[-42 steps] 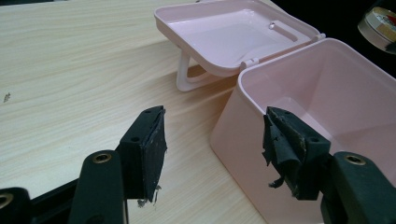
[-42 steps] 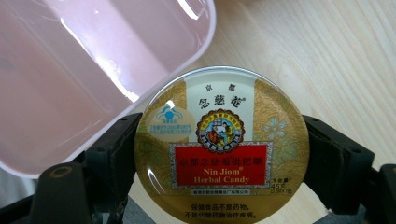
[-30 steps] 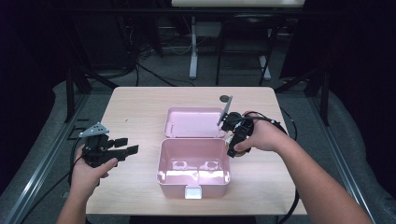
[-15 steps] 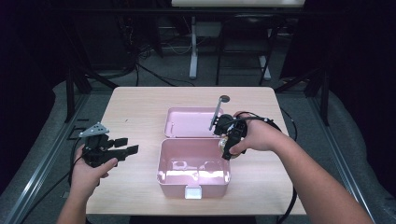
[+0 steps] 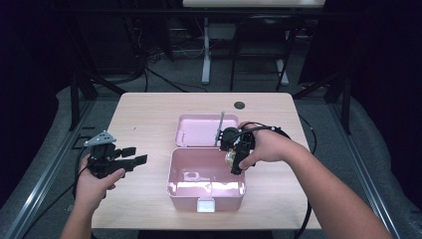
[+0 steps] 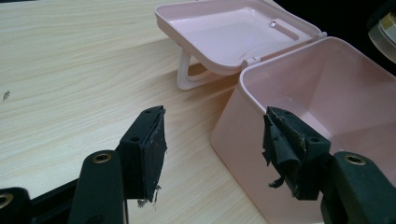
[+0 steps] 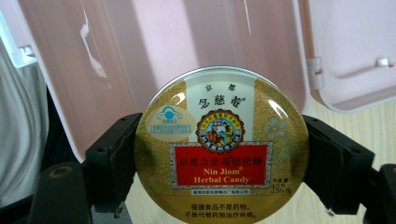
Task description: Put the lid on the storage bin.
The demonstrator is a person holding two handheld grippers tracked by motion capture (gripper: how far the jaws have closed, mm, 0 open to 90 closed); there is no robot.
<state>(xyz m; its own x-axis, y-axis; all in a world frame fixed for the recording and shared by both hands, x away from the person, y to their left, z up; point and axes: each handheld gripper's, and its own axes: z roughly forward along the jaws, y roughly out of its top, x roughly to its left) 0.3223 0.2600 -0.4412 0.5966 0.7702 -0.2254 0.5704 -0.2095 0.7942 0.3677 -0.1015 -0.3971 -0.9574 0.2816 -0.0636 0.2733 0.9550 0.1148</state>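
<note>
Gripping round glossy candy tin [image 7: 221,148] over smooth pink plastic box [image 5: 206,186].

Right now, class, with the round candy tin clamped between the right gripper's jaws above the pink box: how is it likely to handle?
The candy tin looks rigid, so probably won't deform. Its glossy lid and curved rim may slip. On edge, it could roll.

Left gripper [image 5: 130,158] gapes level; right gripper [image 5: 234,162] points down, clamped tight.
</note>
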